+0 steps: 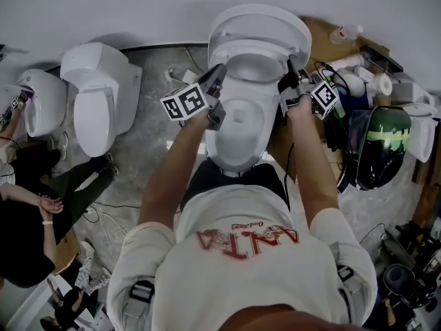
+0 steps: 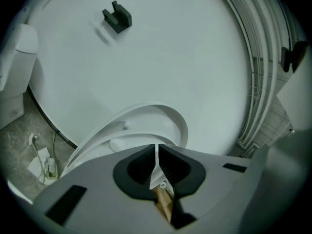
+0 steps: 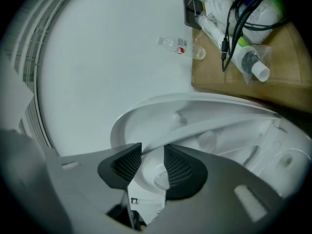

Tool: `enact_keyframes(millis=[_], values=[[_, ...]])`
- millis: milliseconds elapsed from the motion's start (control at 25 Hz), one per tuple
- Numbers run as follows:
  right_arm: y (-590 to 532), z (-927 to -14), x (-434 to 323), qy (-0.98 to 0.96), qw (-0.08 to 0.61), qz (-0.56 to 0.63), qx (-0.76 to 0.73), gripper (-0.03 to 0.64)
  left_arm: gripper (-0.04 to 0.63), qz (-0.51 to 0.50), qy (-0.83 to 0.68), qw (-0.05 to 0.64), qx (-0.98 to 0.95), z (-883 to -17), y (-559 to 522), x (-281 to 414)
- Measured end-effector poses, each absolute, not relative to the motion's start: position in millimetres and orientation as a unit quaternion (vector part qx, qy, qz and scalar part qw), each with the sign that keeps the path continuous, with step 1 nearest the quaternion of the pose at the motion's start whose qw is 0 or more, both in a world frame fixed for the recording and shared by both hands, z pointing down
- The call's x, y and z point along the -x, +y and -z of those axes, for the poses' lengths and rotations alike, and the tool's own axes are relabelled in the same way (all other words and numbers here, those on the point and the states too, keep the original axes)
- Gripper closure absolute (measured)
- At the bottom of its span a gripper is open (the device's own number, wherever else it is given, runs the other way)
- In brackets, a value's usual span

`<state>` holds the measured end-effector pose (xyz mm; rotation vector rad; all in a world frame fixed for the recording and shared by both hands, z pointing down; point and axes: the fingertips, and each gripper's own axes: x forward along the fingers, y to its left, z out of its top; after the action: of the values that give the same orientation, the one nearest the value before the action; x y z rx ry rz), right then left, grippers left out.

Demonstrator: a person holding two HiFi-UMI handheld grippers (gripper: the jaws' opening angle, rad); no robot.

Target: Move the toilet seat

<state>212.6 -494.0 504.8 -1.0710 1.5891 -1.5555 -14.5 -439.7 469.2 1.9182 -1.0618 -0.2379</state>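
White oval plastic toilet seat (image 1: 224,47) is tipped up with its lid against the pale wall, at the far edge of the grey mottled surface (image 1: 148,126). It hangs over the white ceramic toilet bowl (image 1: 238,133). The person stands right at the bowl, arms out on both sides.

Left tool (image 1: 218,74) is at the seat's left rim and right tool (image 1: 291,74) at its right rim, so the seat lies between the two.

In the left gripper view, the left tool (image 2: 157,147) has its jaws together with only a thin slit between them. The seat (image 2: 163,121) curves just beyond the tips, apart from them.

In the right gripper view, the right tool (image 3: 152,152) has its jaws apart. White plastic of the seat (image 3: 209,118) fills the gap; whether the pads (image 3: 127,167) press it cannot be told.

Only the left gripper view shows a small black bracket (image 2: 117,17) on the wall and a white plug with cord (image 2: 46,165) on the surface near the left edge.

Only the right gripper view shows the seat's underside bumpers clearly. It also shows a clear plastic bottle (image 3: 180,45) beside a brown wooden board (image 3: 243,79) with black cables (image 3: 234,18).

Only the head view shows a second white toilet (image 1: 96,95) toward the left edge, a seated person (image 1: 27,212) at the near left corner and a glossy black shell with a green stripe (image 1: 382,147) at the right edge.
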Motion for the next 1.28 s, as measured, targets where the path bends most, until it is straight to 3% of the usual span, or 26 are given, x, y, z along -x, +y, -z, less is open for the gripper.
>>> enact_keyframes(millis=[360, 520, 880, 1280], values=[[-441.0, -495.1, -220.5, 0.611, 0.362, 0.580, 0.398, 0.559, 0.574, 0.095, -0.452, 0.376, -0.803, -419.0, -397.4, 35.6], [-407.6, -477.3, -215.6, 0.664, 0.299, 0.546, 0.414, 0.612, 0.574, 0.092, -0.465, 0.343, -0.811, -398.4, -378.1, 45.2], [-348.2, -412.1, -207.3, 0.755, 0.175, 0.438, 0.456, 0.614, 0.574, 0.023, -0.465, 0.222, -0.857, -342.3, -332.1, 41.2], [-286.0, -294.5, -174.6, 0.864, 0.017, 0.186, 0.468, 0.614, 0.574, -0.028, -0.458, 0.113, -0.881, -273.3, -290.3, 18.8]])
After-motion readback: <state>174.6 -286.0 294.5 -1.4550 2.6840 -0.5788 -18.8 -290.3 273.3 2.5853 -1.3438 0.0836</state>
